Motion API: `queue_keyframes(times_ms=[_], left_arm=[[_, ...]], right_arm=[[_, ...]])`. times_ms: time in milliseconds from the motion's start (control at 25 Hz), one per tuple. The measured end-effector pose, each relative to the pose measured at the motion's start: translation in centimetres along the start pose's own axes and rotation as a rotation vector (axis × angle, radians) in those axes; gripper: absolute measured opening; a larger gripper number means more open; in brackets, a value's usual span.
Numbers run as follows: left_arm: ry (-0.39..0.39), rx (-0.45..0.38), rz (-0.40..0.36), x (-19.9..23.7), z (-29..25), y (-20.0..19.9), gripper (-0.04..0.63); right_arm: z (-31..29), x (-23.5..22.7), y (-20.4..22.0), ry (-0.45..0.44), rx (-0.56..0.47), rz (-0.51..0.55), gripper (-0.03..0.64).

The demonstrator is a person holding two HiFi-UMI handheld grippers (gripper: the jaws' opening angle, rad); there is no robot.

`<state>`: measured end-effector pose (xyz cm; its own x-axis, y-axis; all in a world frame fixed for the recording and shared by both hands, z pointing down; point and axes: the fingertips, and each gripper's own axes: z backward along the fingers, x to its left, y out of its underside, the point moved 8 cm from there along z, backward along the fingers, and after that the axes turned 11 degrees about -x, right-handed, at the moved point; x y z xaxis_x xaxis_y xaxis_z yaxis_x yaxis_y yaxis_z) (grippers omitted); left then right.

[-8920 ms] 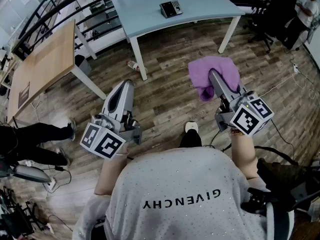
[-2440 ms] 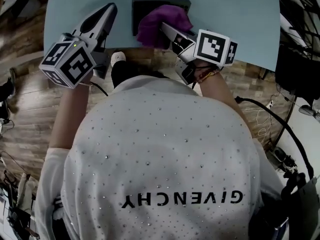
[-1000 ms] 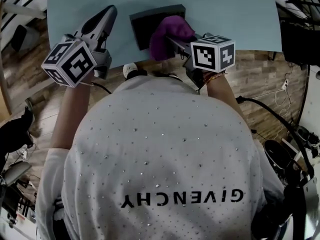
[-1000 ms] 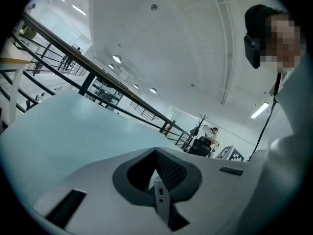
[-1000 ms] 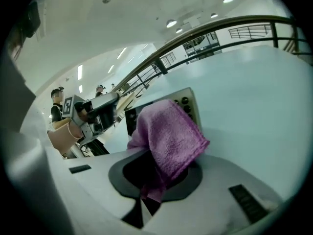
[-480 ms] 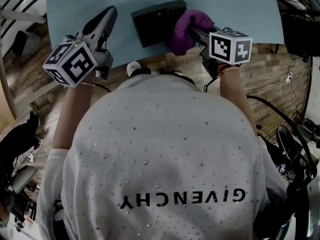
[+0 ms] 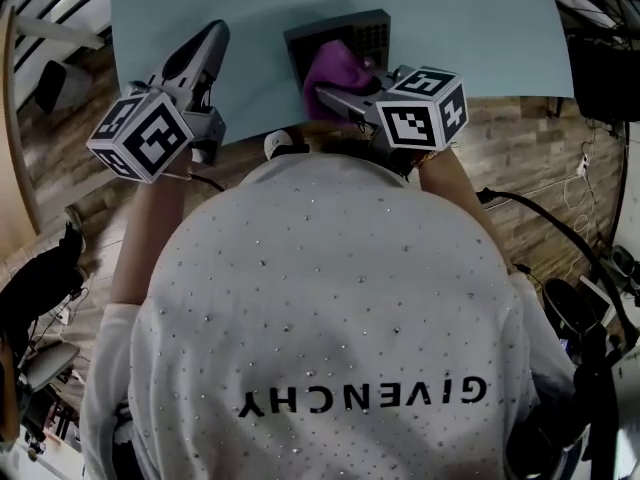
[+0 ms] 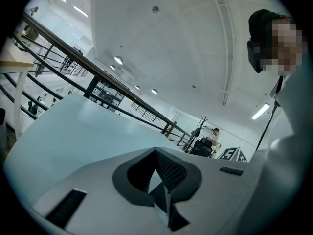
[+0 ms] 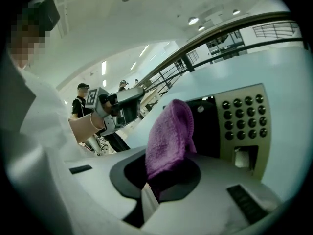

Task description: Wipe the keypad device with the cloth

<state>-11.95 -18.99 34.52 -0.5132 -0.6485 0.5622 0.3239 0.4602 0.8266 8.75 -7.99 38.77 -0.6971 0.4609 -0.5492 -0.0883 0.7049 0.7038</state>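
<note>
**Wipe in progress: cloth at the keypad device's dark panel.**

Nearest, the right gripper (image 9: 148,196) is clamped on the one purple cloth (image 9: 169,133). The cloth lies against the dark panel of the keypad device (image 9: 240,127), left of its button grid, which is uncovered. The left gripper (image 7: 214,34) hangs well left of the device with its jaws together on nothing. The device sits near the front edge of the pale table (image 7: 480,23). Judged step: wiping, partly done. The next move calls for drawing the cloth rightward over the buttons with light pressure, since nothing steadies the device and it may slide. Count: one device, one cloth, two grippers, one table.
</note>
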Motion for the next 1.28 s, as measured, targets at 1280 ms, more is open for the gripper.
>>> queue_keyframes(times_ms=[1280], left_arm=[[-0.296, -0.186, -0.011, -8.6, 4.2, 4.0, 0.002]], right_arm=[[9.3, -9.1, -0.4, -0.073, -0.009, 0.130, 0.017]])
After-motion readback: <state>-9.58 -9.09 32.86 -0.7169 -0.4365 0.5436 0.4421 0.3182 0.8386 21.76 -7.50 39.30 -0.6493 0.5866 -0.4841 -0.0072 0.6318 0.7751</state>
